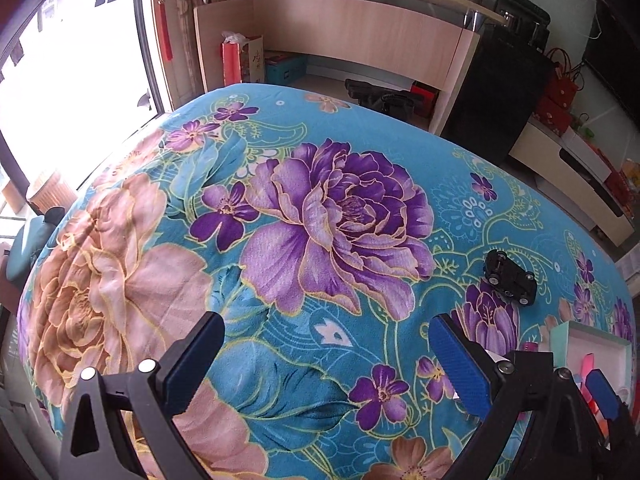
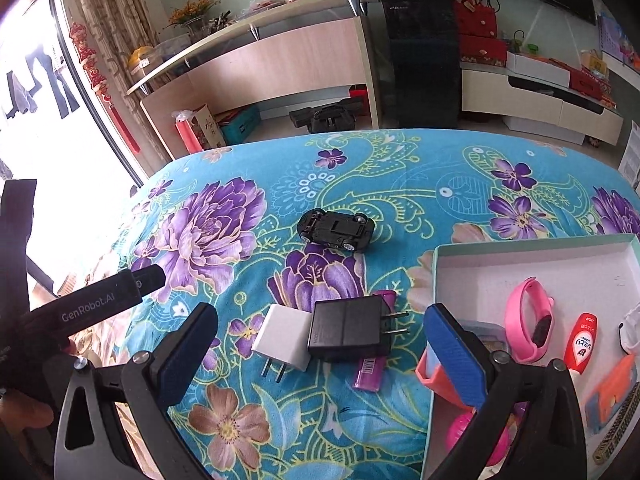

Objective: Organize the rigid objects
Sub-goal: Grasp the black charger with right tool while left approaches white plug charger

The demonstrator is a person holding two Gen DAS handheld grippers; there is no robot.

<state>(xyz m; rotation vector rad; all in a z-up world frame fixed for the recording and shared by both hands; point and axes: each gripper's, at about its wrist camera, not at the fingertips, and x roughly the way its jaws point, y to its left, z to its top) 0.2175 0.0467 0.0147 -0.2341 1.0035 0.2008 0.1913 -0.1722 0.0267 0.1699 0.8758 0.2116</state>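
A black toy car lies upside down on the floral cloth, also in the left wrist view. A black charger, a white charger and a purple lighter under the black one lie between my right gripper's open fingers. The white box at right holds a pink wristband, a red-white tube, an orange piece and other small items. My left gripper is open and empty over the cloth, far left of the car.
The table ends at the far edge; beyond stand a wooden counter and a black cabinet. A window is at left. The left gripper's body shows left of my right gripper. The box corner shows in the left wrist view.
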